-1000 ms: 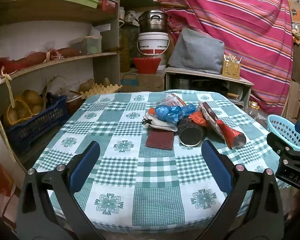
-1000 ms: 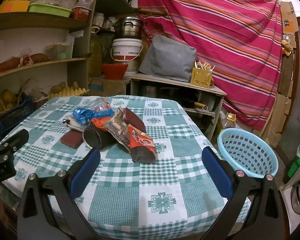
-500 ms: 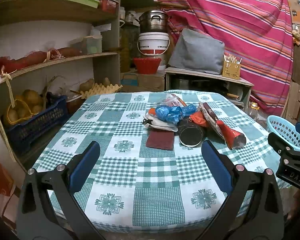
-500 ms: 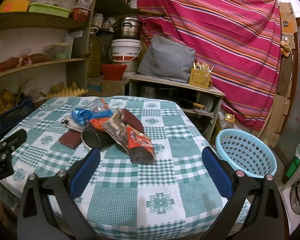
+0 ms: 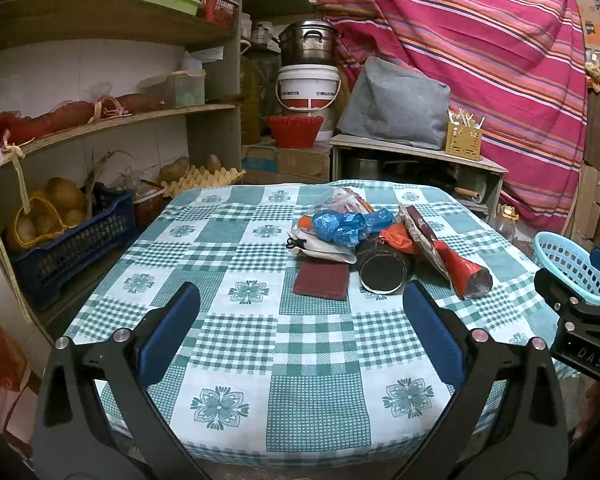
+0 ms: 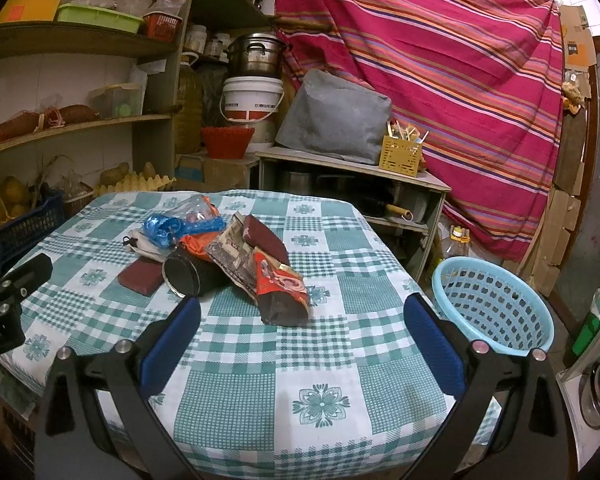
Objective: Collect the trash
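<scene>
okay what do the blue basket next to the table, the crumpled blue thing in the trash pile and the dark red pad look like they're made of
Blue basket: moulded plastic, judging by its regular holes and smooth glossy rim.
Crumpled blue thing: thin plastic film, likely a bag, shiny and wrinkled.
Dark red pad: flat, matte and fuzzy-looking, probably an abrasive fibre scouring pad, though felt or cloth is possible.

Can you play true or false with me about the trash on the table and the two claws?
1. Both claws are open and empty. True: left claw, right claw.
2. The blue basket sits on the table. False: it stands beside the table.
3. The black can lies on its side. True.
4. The blue plastic bag is already in the basket. False: it lies in the pile on the tablecloth.
</scene>
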`<state>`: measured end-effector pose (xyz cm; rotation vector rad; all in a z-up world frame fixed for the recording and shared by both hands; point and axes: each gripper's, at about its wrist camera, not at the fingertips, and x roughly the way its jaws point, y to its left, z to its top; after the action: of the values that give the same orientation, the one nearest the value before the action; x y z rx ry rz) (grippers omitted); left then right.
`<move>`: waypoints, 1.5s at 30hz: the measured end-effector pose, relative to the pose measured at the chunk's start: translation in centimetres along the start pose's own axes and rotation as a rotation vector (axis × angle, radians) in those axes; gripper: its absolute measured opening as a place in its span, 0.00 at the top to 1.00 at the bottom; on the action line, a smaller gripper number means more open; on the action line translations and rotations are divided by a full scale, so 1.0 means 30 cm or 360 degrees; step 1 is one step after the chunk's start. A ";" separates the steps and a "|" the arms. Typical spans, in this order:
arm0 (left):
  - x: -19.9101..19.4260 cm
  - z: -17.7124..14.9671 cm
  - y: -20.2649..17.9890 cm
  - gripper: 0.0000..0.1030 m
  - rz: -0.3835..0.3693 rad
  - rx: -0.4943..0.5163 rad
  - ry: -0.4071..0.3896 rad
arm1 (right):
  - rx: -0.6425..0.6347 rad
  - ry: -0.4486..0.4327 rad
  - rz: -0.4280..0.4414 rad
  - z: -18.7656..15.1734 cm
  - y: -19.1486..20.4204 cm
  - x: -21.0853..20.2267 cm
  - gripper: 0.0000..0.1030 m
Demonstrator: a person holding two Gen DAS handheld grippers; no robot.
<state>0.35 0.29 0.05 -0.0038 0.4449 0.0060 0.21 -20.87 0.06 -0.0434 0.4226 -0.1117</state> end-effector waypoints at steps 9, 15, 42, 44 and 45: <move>0.000 0.000 0.000 0.05 0.0001 -0.0003 -0.0001 | -0.0006 -0.0010 -0.0009 -0.004 -0.005 -0.002 0.04; 0.000 0.000 0.001 0.05 -0.0001 -0.0004 0.0002 | -0.0009 -0.0015 -0.0013 -0.004 -0.004 -0.007 0.04; -0.001 0.000 0.003 0.05 -0.0004 -0.0011 0.0001 | -0.0003 -0.0025 -0.0045 0.008 -0.017 -0.012 0.04; 0.000 0.000 0.002 0.05 0.0000 -0.0010 0.0000 | -0.0008 -0.0028 -0.0050 0.011 -0.017 -0.015 0.04; 0.000 0.000 0.003 0.05 0.0002 -0.0009 0.0001 | -0.0012 -0.0028 -0.0053 0.013 -0.015 -0.015 0.04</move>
<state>0.34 0.37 0.04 -0.0089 0.4454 0.0085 -0.09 -21.26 0.61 -0.0588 0.4048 -0.1425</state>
